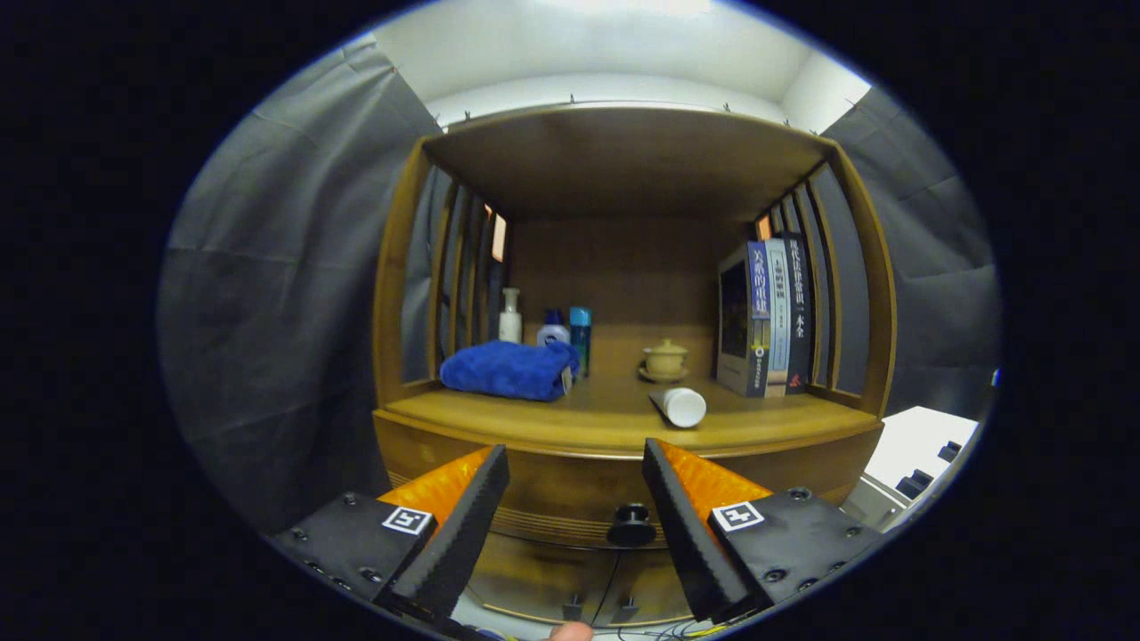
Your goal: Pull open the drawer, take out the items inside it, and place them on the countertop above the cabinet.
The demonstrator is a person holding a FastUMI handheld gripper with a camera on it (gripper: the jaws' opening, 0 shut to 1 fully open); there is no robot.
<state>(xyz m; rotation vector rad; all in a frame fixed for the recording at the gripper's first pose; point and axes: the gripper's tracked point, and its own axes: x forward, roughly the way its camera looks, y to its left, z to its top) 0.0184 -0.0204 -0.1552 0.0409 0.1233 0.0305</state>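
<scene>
While the gripper (576,463) hangs in front of it with its fingers spread wide and grasping nothing, a wooden cabinet (401,294) with slatted sides takes up most of the scene, backed by grey cloth (285,294) on both sides. Its countertop (552,418) lies beyond the fingertips; the drawer (552,494) sits just below that, shut, its dark round knob (631,523) between the two fingers, nearer the right one and touching neither. Standing books (773,316) fill the right end of the countertop. A folded blue towel (509,369) lies at the left. Behind the towel stand a white pump bottle (510,316), a white bottle with a blue cap (553,329) and a slim blue bottle (581,336). A white cylinder (681,406) lies on its side near the front edge, right of centre. A small lidded tea bowl on a saucer (664,360) sits farther back, left of the books.
</scene>
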